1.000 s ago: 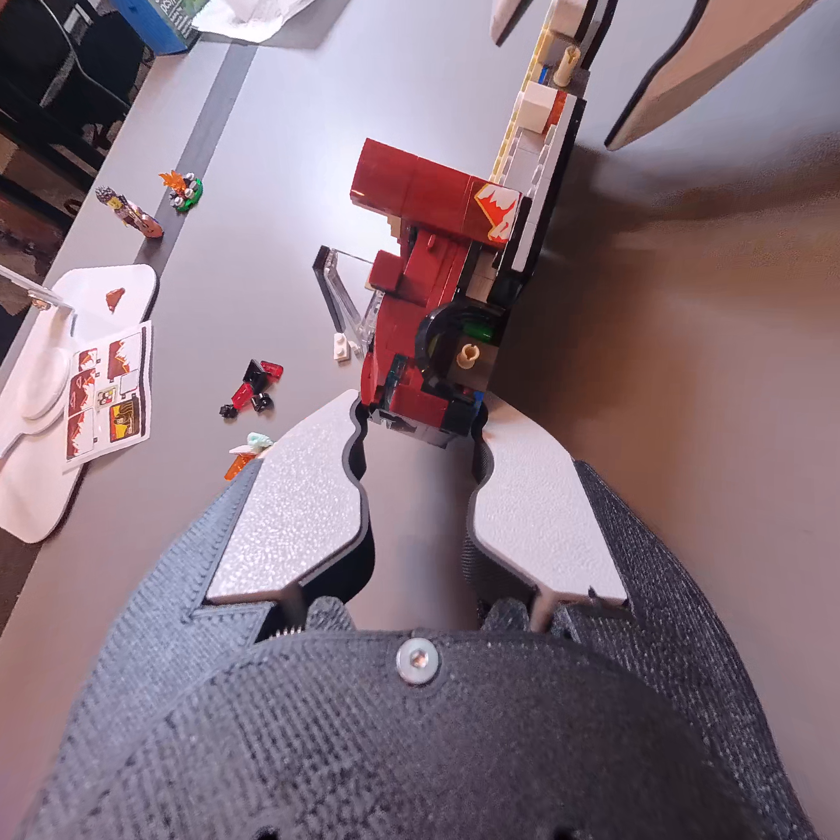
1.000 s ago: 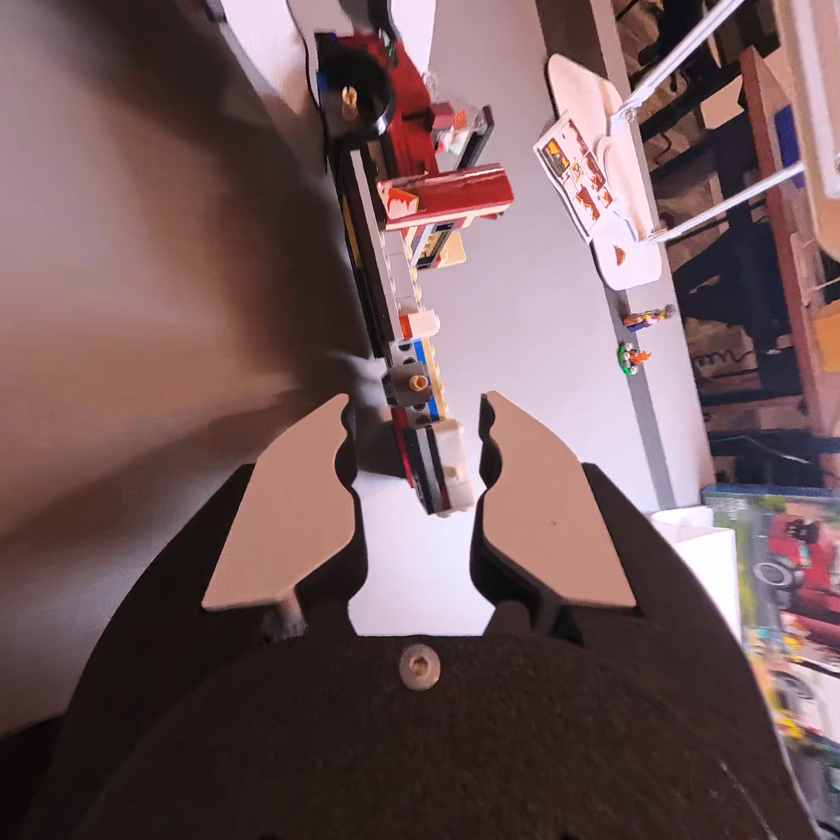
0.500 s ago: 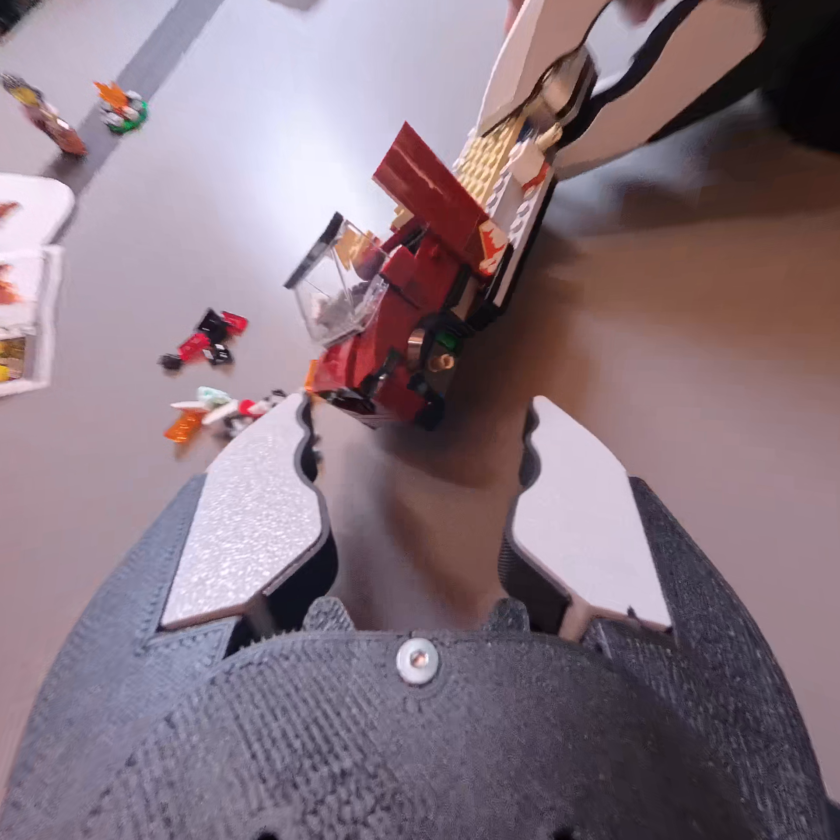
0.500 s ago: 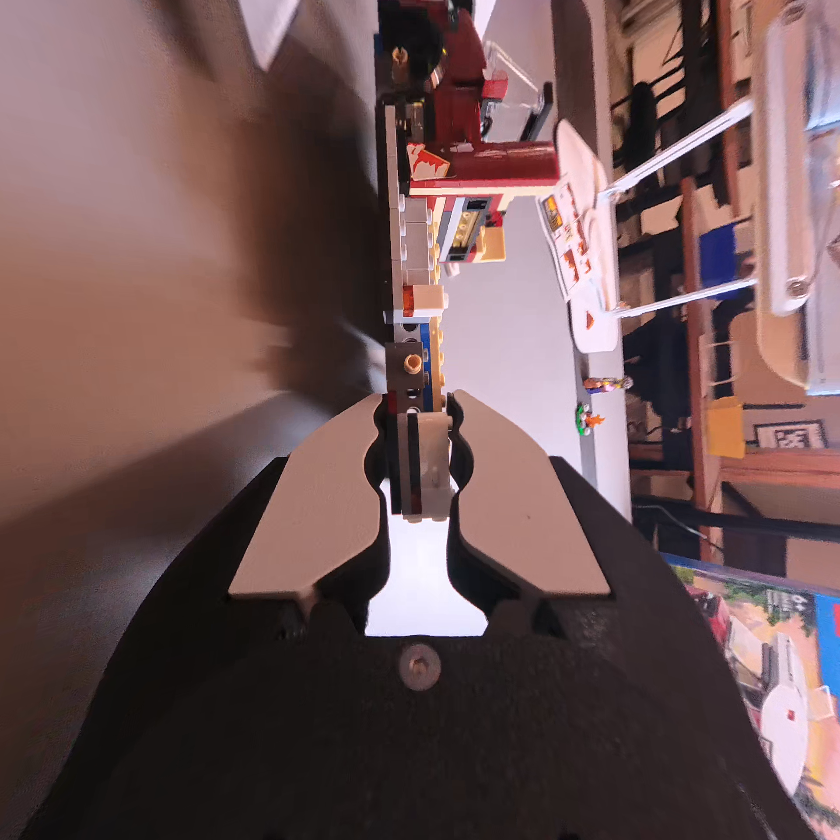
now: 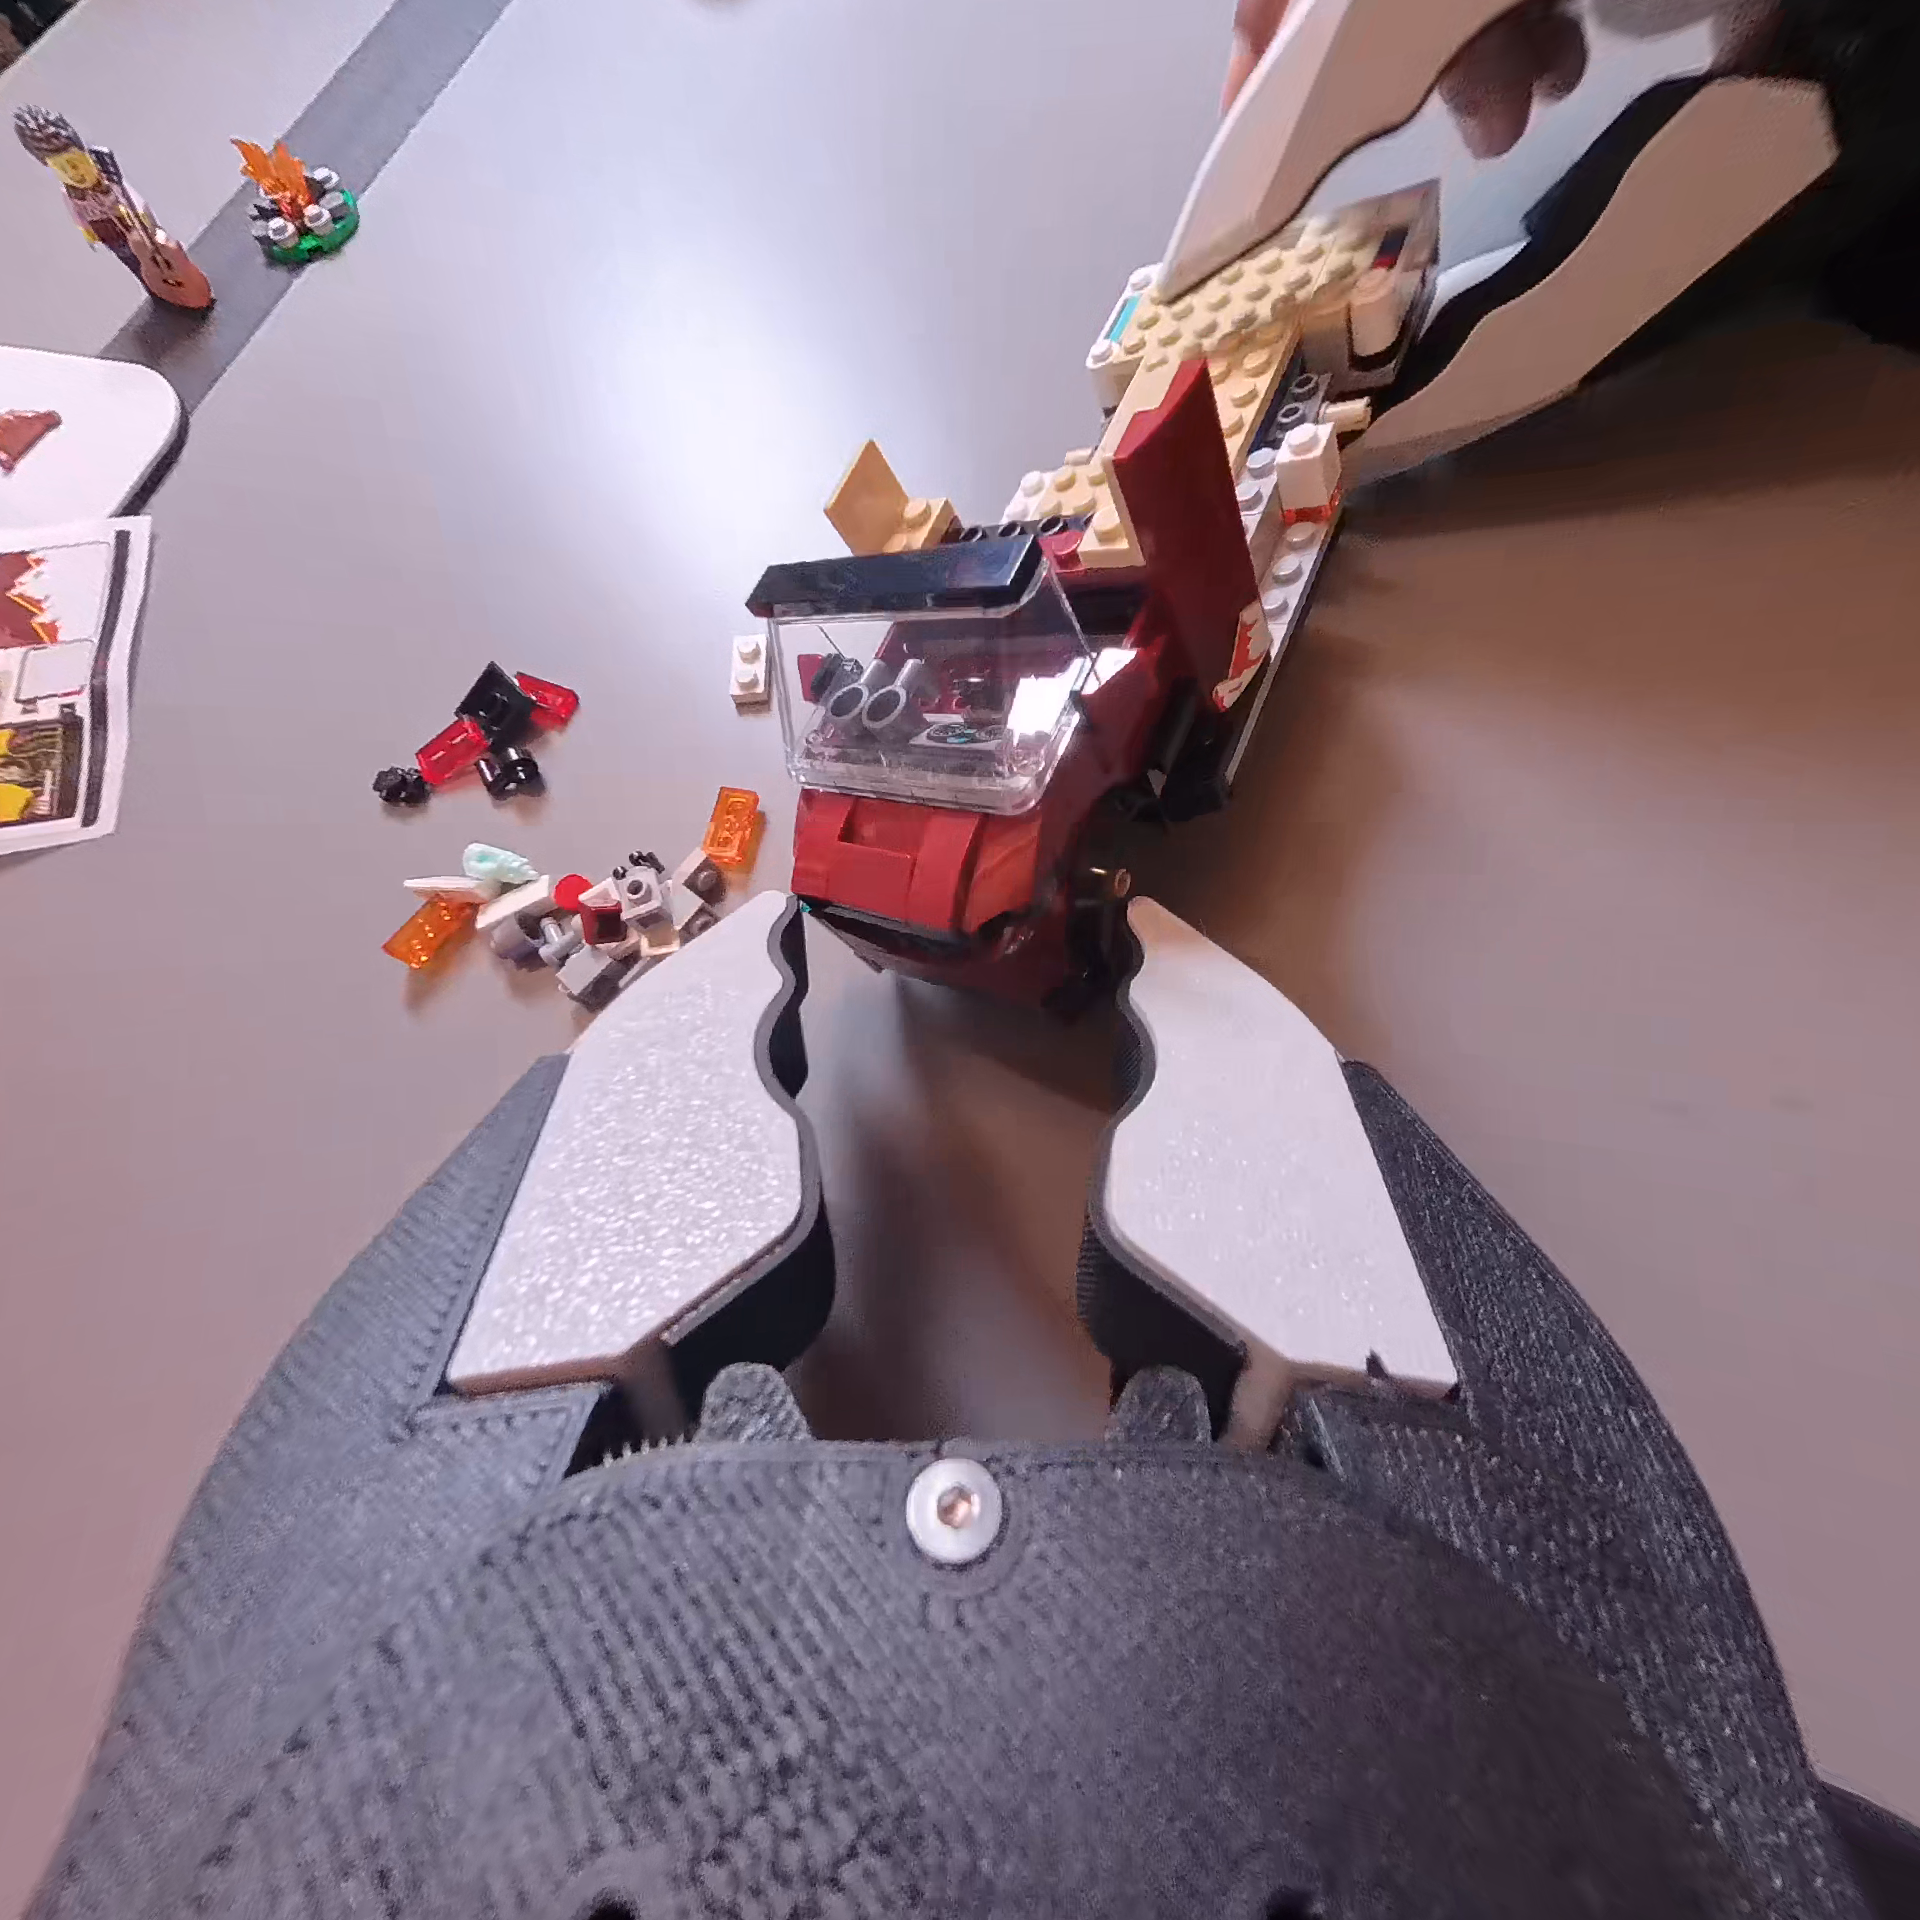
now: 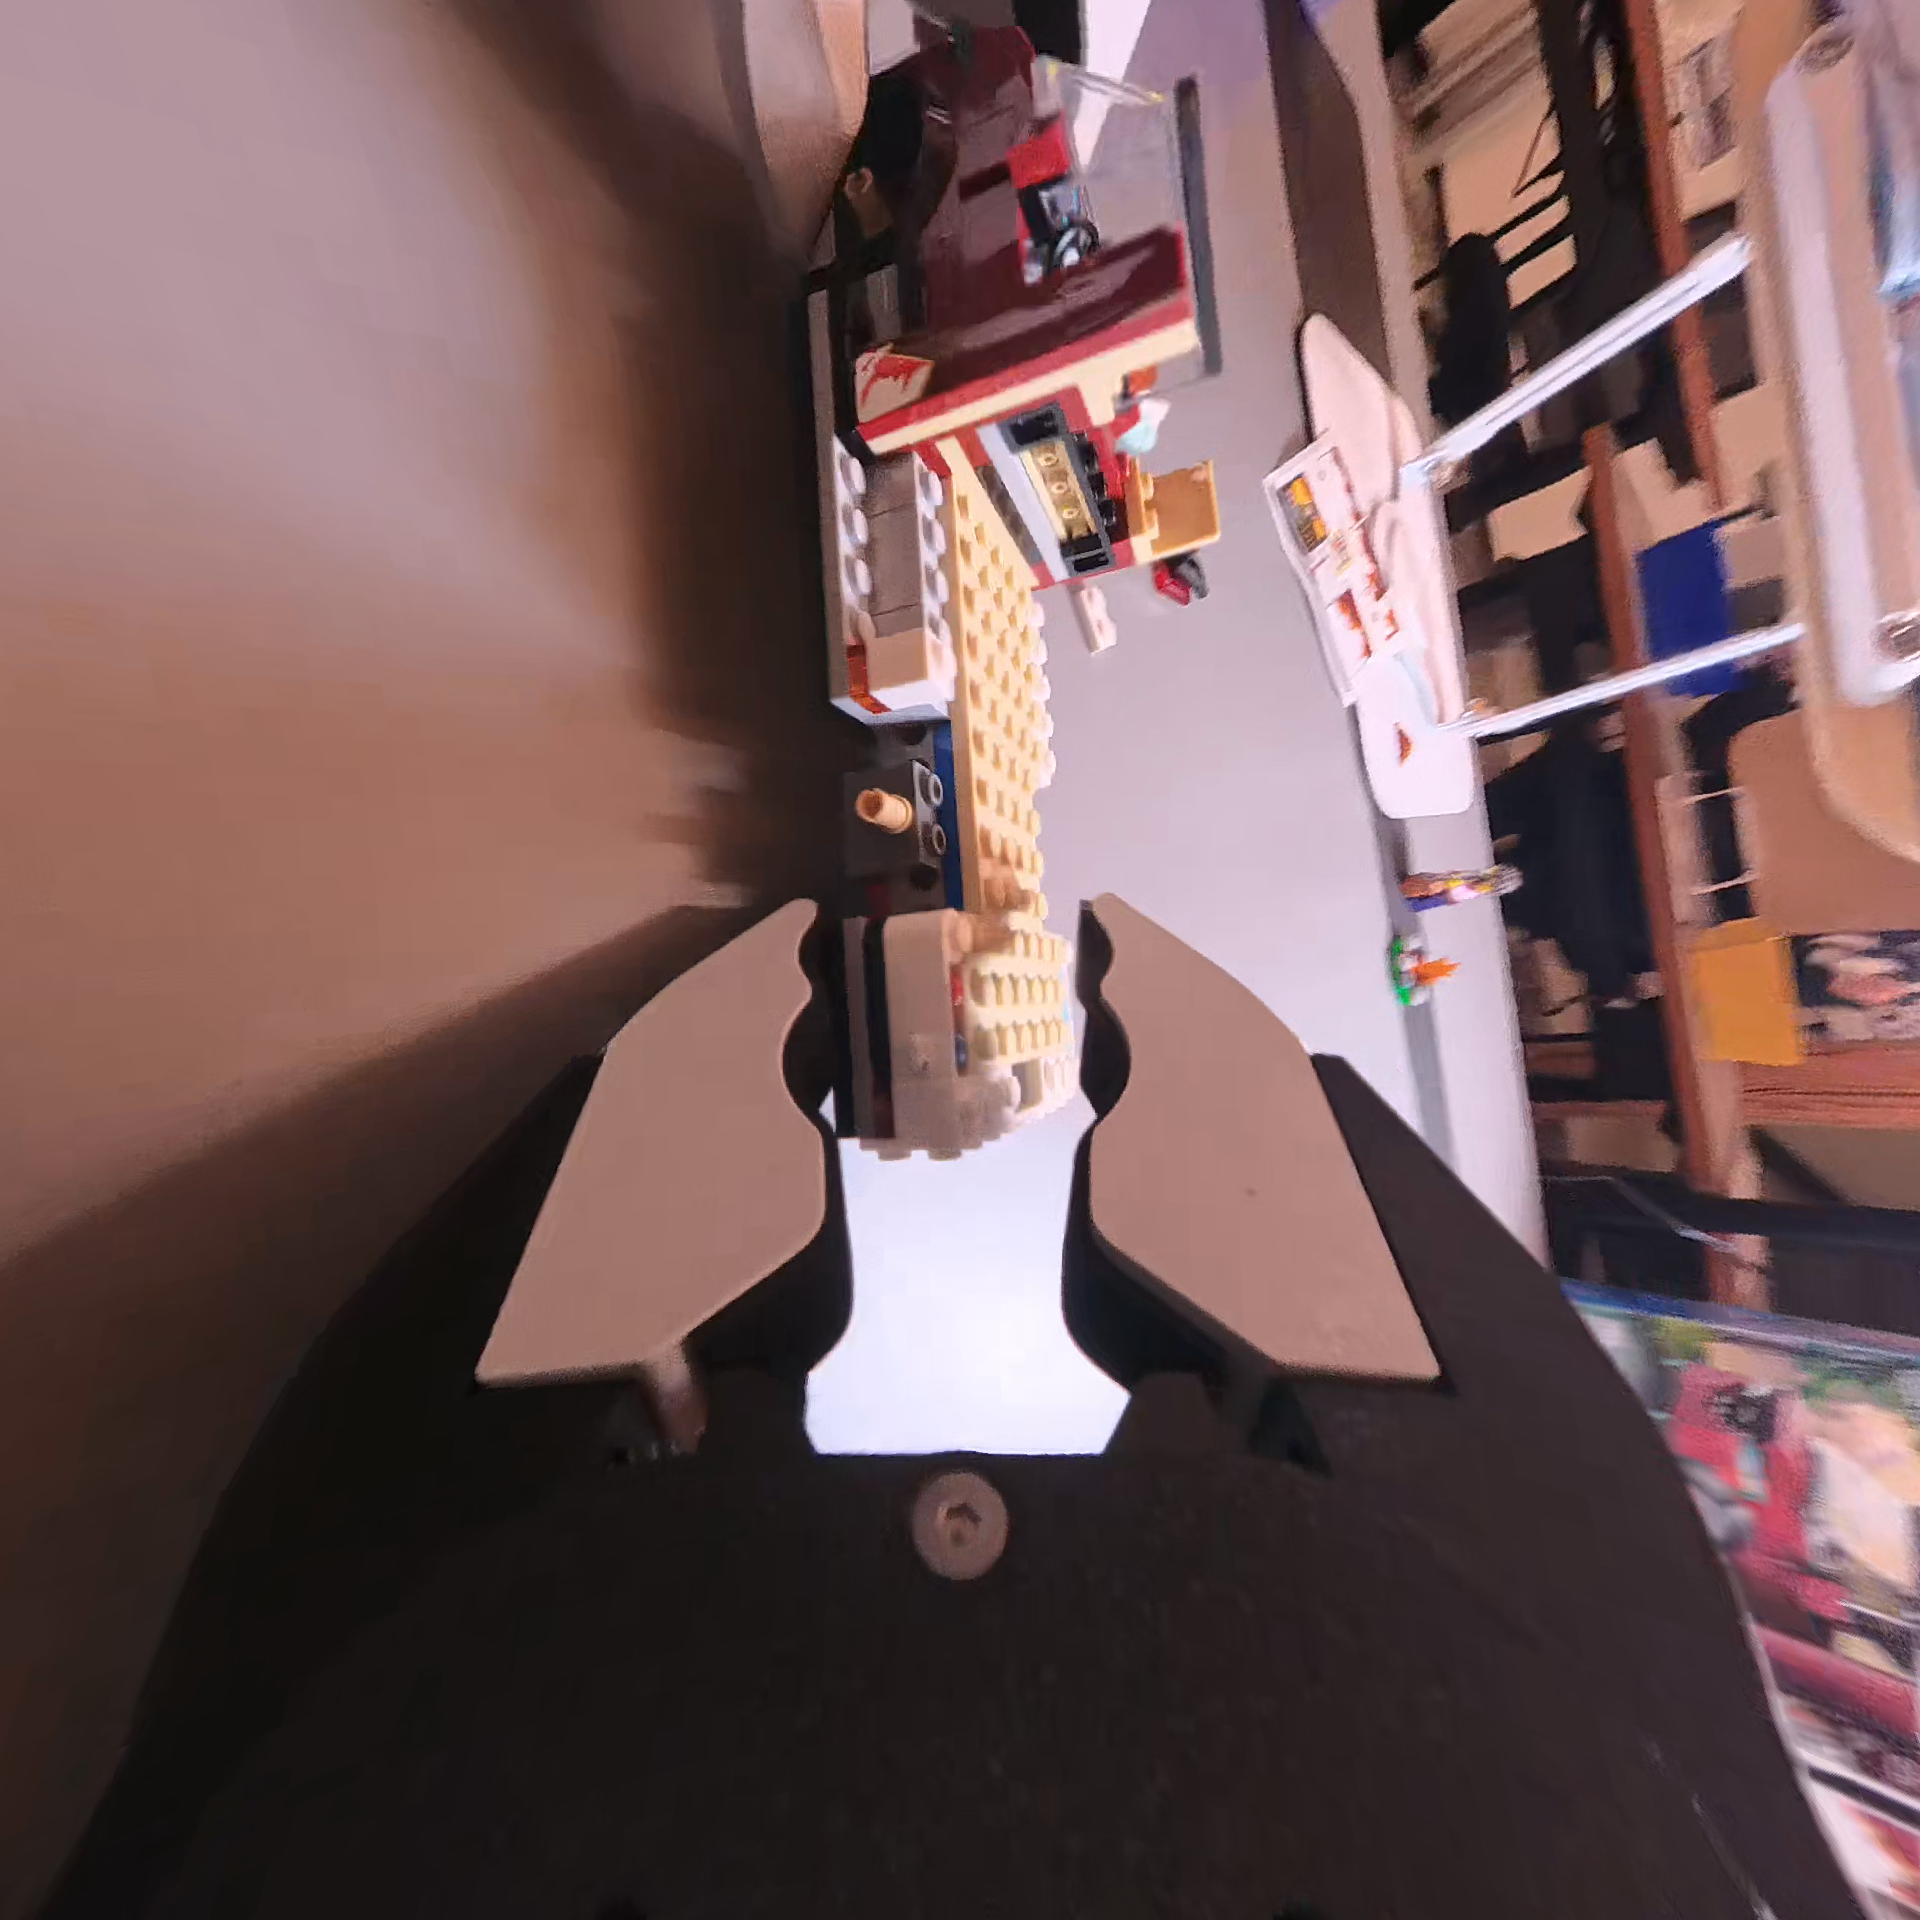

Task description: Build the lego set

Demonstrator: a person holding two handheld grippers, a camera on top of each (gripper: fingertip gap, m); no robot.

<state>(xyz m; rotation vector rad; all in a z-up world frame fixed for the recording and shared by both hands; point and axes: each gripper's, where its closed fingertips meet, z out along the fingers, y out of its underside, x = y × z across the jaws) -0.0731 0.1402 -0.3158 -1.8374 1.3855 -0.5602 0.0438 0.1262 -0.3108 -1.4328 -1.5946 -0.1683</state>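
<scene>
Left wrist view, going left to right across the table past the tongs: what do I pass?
Sticker sheet → black and red loose pieces → orange and grey loose pieces → dark red truck → right tongs gripping the truck's tan rear plate.

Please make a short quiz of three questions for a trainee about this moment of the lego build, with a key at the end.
1. True or false: the left gripper is shut on the lego truck.
2. Which part of the lego truck does the right gripper hold? A) the rear end with the tan plate; B) the clear windscreen; C) nothing at all.
3. Fill the gap: in the left wrist view, the loose small pieces lie on the table to the ___ of the truck's cab.

Key: 1. False: it is open, with its fingers on either side of the cab's front. 2. A. 3. left.
</scene>
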